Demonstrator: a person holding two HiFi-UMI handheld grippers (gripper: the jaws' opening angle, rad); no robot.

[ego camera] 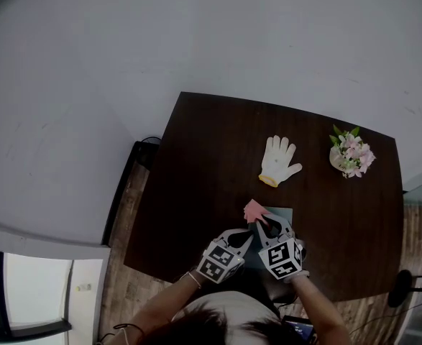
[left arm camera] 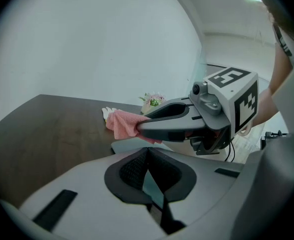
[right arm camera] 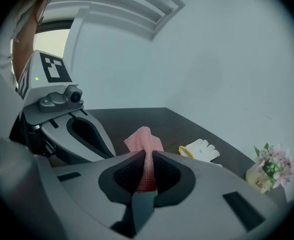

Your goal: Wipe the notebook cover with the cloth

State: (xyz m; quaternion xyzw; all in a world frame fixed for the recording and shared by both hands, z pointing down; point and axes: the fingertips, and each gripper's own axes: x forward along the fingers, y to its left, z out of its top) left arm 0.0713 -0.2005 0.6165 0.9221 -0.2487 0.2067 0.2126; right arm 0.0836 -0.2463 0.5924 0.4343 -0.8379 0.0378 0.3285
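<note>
Head view: both forearms come in from 6 o'clock and converge over the near edge of the dark table [ego camera: 196, 178], grippers side by side and almost touching, jaws aimed toward 12.

Right gripper [ego camera: 263, 226] is clamped on the pink cloth [ego camera: 254, 210]. In its own view the cloth [right arm camera: 144, 139] is pinched between the pads, with a loose tuft sticking out past the tips. The cloth sits at the 10 o'clock corner of the grey notebook [ego camera: 281, 213], which lies flat on the table under the right gripper.

Left gripper [ego camera: 248, 238] is at 9 o'clock of the right one and angled toward 1 o'clock. Its jaws are closed tip to tip, with nothing seen pinched, low over the notebook's near side [left arm camera: 129, 146].

White glove [ego camera: 280, 160] lies at 12 o'clock of the notebook and well apart. The flower pot [ego camera: 352, 154] is at 1 o'clock.
</note>
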